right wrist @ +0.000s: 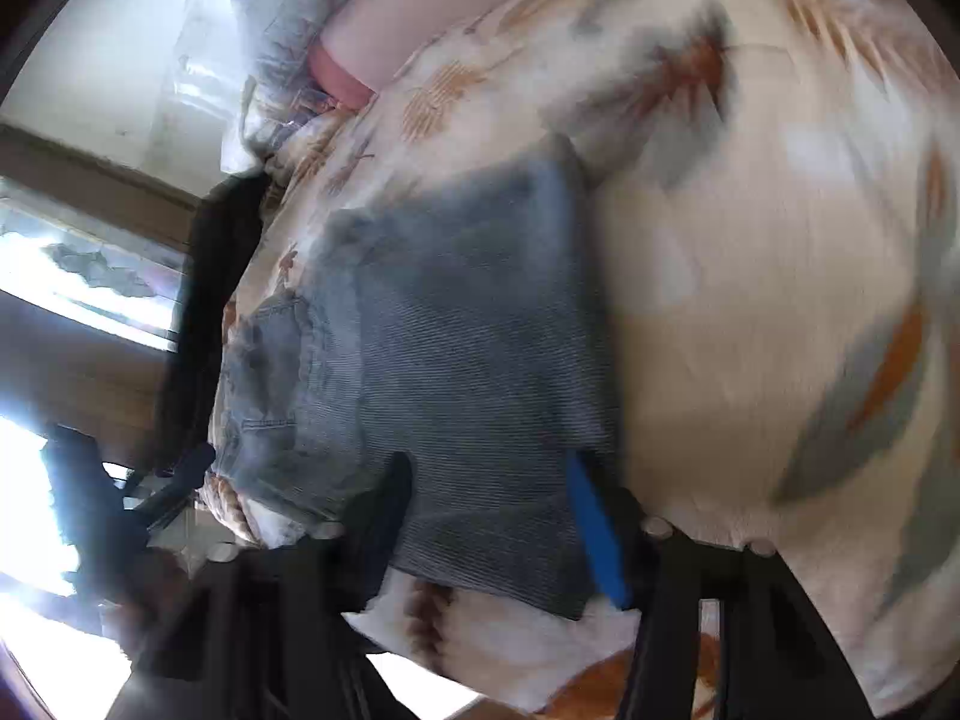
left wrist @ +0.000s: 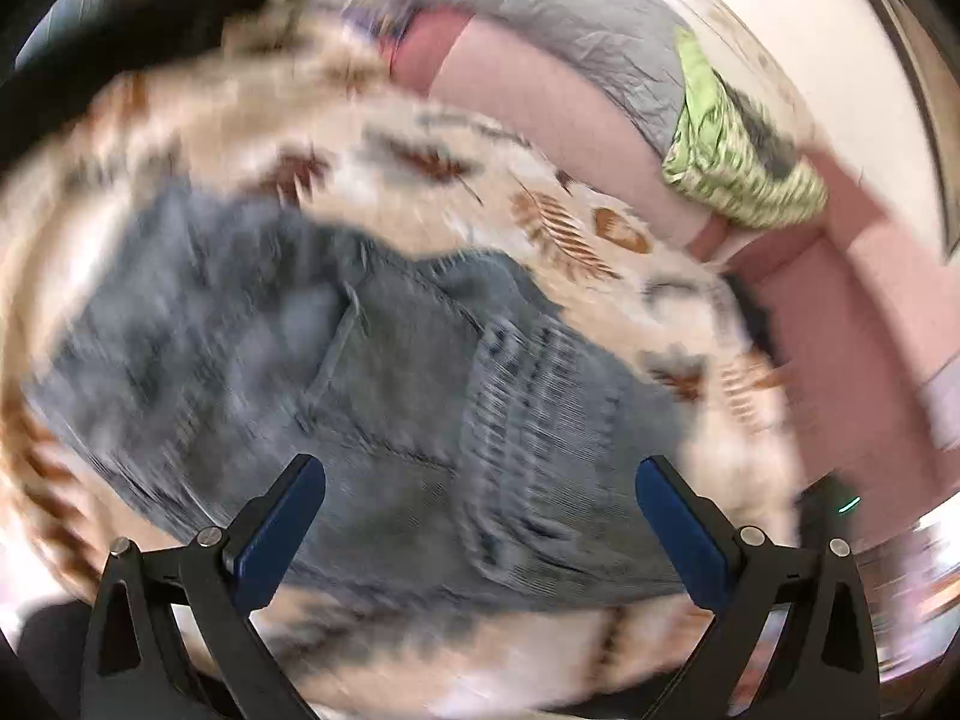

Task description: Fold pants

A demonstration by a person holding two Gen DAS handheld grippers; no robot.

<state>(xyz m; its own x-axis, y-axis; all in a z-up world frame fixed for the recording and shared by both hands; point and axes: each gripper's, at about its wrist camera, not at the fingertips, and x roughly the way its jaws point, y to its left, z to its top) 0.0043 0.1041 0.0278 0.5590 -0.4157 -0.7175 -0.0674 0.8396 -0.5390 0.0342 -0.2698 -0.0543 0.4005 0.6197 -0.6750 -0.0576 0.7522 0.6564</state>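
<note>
Grey-blue denim pants lie in a folded stack on a cream leaf-print bedspread; the view is motion-blurred. My left gripper is open, its blue-padded fingers spread wide above the near edge of the pants, holding nothing. In the right wrist view the pants fill the middle. My right gripper is open over the near end of the folded denim, with cloth lying between its fingers, not pinched.
A pink headboard cushion, a grey pillow and a green patterned cloth lie at the far side of the bed. Black fabric sits at the far left. A window and wooden wall are left of the right gripper.
</note>
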